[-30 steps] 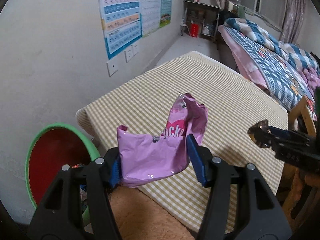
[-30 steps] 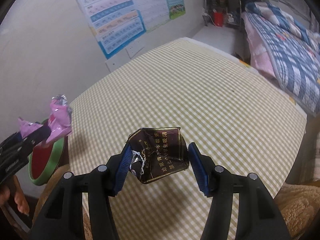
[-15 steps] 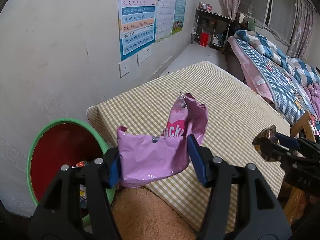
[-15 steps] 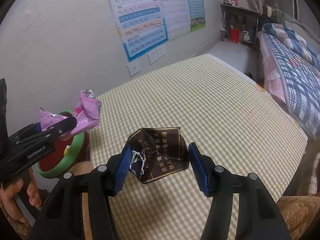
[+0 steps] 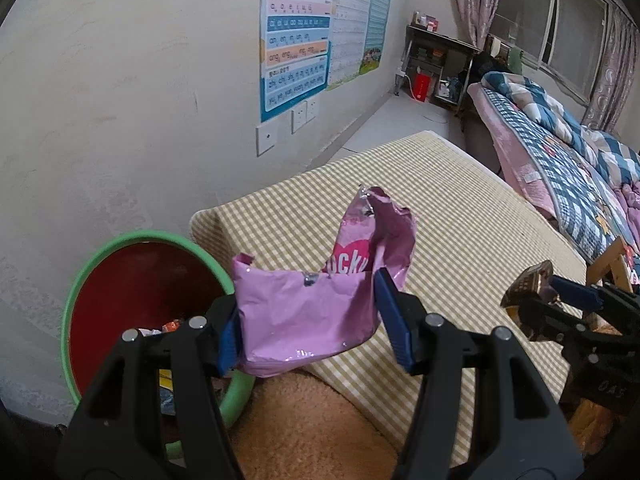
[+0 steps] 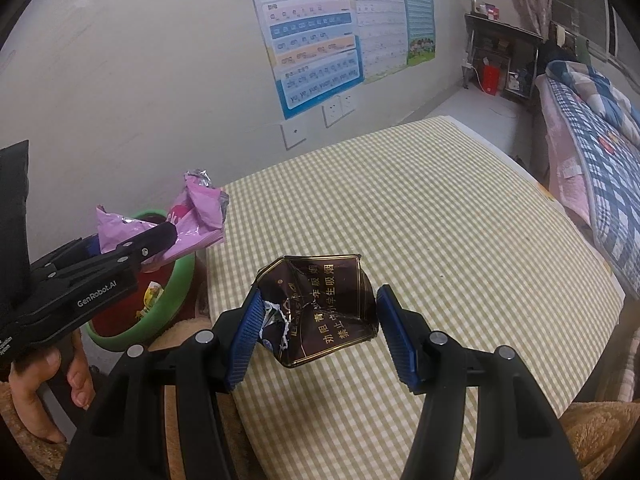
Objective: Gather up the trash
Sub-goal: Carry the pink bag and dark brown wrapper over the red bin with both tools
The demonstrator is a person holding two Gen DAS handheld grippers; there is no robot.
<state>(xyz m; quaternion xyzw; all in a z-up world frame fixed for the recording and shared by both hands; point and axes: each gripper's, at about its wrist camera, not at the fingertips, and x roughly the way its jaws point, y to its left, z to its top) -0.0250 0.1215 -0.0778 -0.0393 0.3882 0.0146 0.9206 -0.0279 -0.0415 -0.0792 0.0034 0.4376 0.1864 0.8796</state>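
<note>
My left gripper [image 5: 314, 326] is shut on a crumpled pink snack bag [image 5: 316, 308] and holds it in the air beside the rim of a green bin with a red inside [image 5: 136, 292]. In the right wrist view the pink bag [image 6: 196, 216] hangs over the bin [image 6: 176, 288]. My right gripper [image 6: 316, 334] is shut on a crushed dark brown cigarette pack [image 6: 320, 312] above the checked table [image 6: 440, 220]. The right gripper also shows at the right of the left wrist view [image 5: 560, 300].
The bin holds several wrappers and stands on the floor between the wall and the table's left corner. A brown fuzzy cushion [image 5: 304, 432] lies below the table edge. A bed with a plaid quilt [image 5: 560, 148] stands at the right. Posters [image 6: 316, 32] hang on the wall.
Both grippers have moved back and left with their loads. The left gripper with the pink bag is now closer to the bin, which shows more fully.
</note>
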